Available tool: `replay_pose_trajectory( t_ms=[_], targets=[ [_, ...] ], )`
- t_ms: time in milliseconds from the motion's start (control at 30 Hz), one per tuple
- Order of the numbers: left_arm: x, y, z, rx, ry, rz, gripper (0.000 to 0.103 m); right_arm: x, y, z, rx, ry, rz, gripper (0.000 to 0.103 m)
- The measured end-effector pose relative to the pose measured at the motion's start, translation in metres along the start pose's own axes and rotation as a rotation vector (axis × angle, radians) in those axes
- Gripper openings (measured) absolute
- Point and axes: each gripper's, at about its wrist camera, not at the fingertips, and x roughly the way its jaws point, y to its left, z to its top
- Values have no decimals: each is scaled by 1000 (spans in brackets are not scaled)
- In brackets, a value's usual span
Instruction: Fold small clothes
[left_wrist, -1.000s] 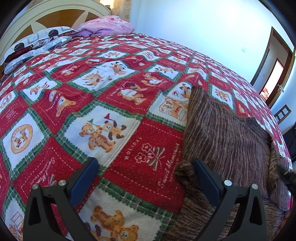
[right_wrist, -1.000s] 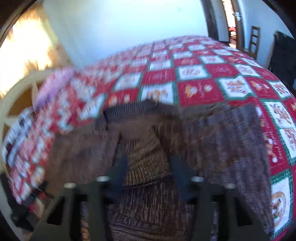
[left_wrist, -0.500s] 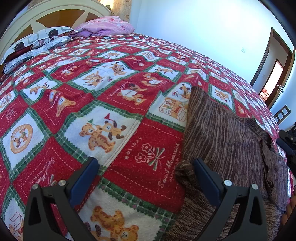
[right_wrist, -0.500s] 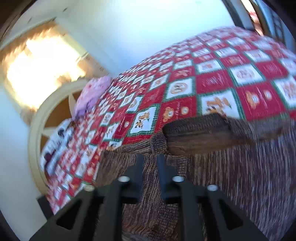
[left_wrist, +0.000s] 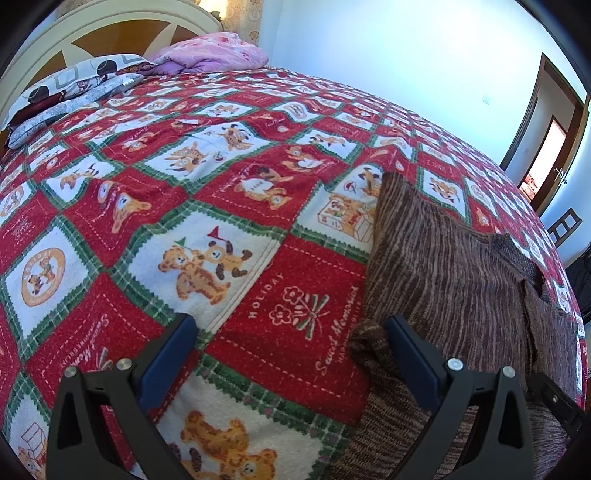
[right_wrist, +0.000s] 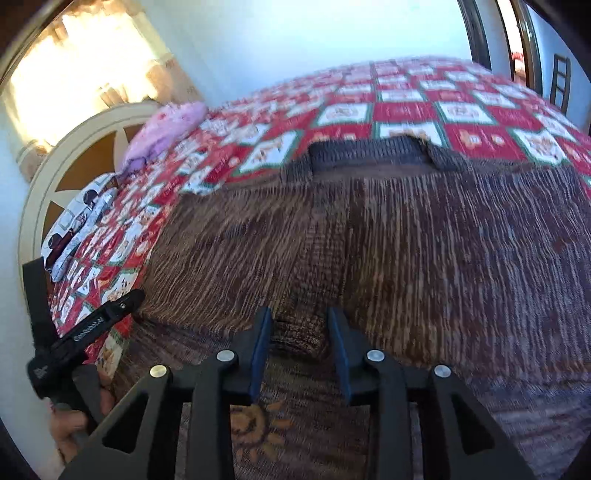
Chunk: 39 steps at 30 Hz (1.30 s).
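A brown striped knit garment (left_wrist: 454, 273) lies spread on the bed's red patchwork bear quilt (left_wrist: 207, 206), its dark ribbed edge toward the far side and a folded layer near the camera. The left tongs (left_wrist: 291, 343) are released, spread wide over the quilt, with the right-hand finger (left_wrist: 410, 354) touching the garment's bunched near corner. The right tongs (right_wrist: 300, 332) are partly closed around a raised fold of the garment (right_wrist: 369, 236); headboard (right_wrist: 70, 158) and pink pillow (right_wrist: 166, 129) lie beyond.

Both wrist views low, close over bed; share brown striped knit garment (left_wrist: 454, 280) (right_wrist: 369, 229), red teddy-bear patchwork quilt (left_wrist: 221, 192) (right_wrist: 406, 107).
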Motion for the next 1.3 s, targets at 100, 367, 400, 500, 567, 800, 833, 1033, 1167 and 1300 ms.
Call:
replay_pose_trajectory(
  t_ms=[100,367,400,500,567,800,833,1033,1167,1300],
  targets=[
    [0,2,1,-6,3,-12,103,-25,5,-10,9,8,-5,34],
    [-45,36,-3,45,57,-177,103,-121,22,-71,-50,-132,-13,35],
    [-60,45,-9,65,44,-195,103,-128,24,-75,-63,-138,-20,36],
    [-99,66,-31,174,15,-187,103,-141,31,-87,-82,-142,-2,46],
    [-120,71,-49,243,-6,-187,102,-145,38,-94,-97,-150,16,51],
    [-166,85,-119,388,118,-326,73,-139,77,-115,-163,-151,114,51],
    [-169,83,-128,409,137,-333,68,-138,83,-117,-174,-146,125,51],
    [-164,66,-172,481,264,-379,54,-142,99,-135,-206,-147,147,51],
    [-165,64,-183,445,270,-365,55,-151,98,-141,-197,-160,151,51],
    [-168,58,-188,423,272,-332,44,-158,95,-146,-188,-175,145,51]
  ],
)
